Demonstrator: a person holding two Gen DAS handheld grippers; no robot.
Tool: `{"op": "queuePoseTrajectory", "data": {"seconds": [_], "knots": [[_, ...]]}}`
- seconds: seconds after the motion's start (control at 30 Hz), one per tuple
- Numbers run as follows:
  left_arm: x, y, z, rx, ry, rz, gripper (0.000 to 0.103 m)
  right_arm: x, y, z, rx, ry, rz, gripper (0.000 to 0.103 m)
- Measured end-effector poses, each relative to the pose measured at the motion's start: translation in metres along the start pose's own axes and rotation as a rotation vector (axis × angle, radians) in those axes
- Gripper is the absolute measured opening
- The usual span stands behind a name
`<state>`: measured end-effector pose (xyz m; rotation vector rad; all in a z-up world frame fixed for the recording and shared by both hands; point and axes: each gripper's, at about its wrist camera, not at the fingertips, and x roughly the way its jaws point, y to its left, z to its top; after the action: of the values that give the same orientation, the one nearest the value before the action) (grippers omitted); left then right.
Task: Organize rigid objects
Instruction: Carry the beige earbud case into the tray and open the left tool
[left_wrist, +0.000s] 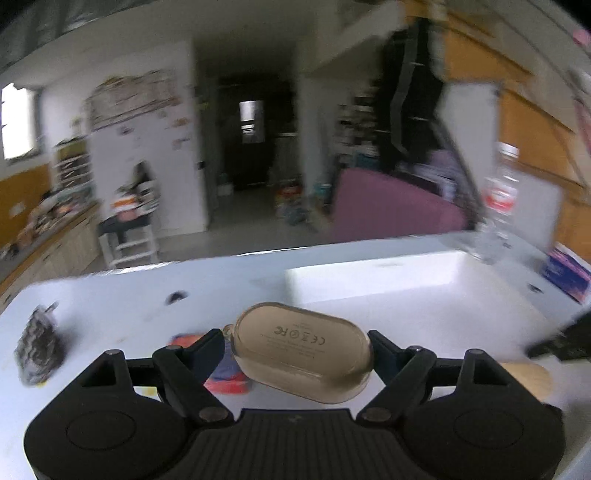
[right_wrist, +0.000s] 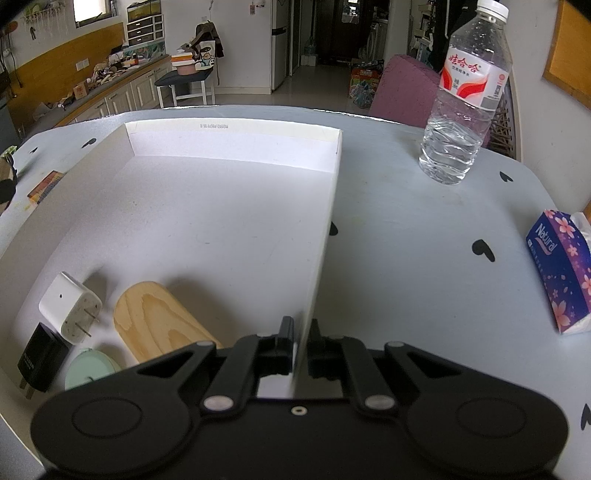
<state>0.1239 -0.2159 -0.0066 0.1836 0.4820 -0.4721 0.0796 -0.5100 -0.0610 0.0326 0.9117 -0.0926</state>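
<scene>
My left gripper (left_wrist: 297, 341) is shut on a tan translucent earbud case (left_wrist: 301, 350) and holds it above the table, left of the white box (left_wrist: 369, 280). My right gripper (right_wrist: 300, 334) is shut on the right wall of the white box (right_wrist: 325, 236), near its front corner. Inside the box lie a white charger plug (right_wrist: 70, 308), a black charger (right_wrist: 40, 360), a wooden oval piece (right_wrist: 159, 323) and a mint round object (right_wrist: 90, 371). The wooden piece also shows in the left wrist view (left_wrist: 528, 376).
A water bottle (right_wrist: 465, 96) stands at the back right of the pale blue table (right_wrist: 424, 229). A purple tissue pack (right_wrist: 561, 266) lies at the right edge. An orange and blue pack (left_wrist: 227, 373) and a dark patterned object (left_wrist: 38, 345) lie left of the box.
</scene>
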Motion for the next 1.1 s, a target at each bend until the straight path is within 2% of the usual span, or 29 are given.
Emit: {"op": "queuePoseTrajectory", "data": {"seconds": [0.17,0.33,0.5,0.7,0.87,0.93,1.1], "knots": [[0.007,-0.033,-0.002,0.176,0.045,-0.06,0.083,0.0,0.0,0.0,-0.003,0.0,-0.001,0.007],[0.016,-0.048,-0.003,0.258,0.085,-0.07,0.083,0.0,0.001,0.0,-0.005,0.0,-0.002,0.007],[0.038,-0.064,0.01,0.197,0.131,-0.066,0.083,0.0,0.001,0.0,-0.005,0.0,-0.002,0.007],[0.078,-0.089,0.015,0.048,0.24,-0.105,0.083,0.0,0.001,0.0,-0.008,0.0,-0.003,0.007],[0.104,-0.12,0.014,0.026,0.272,-0.149,0.083,0.0,0.001,0.0,-0.008,0.0,-0.004,0.007],[0.11,-0.129,0.016,0.017,0.252,-0.158,0.083,0.0,0.0,0.0,-0.008,0.0,-0.003,0.007],[0.126,-0.144,0.023,-0.027,0.275,-0.19,0.083,0.0,0.001,0.0,-0.01,0.0,-0.004,0.007]]}}
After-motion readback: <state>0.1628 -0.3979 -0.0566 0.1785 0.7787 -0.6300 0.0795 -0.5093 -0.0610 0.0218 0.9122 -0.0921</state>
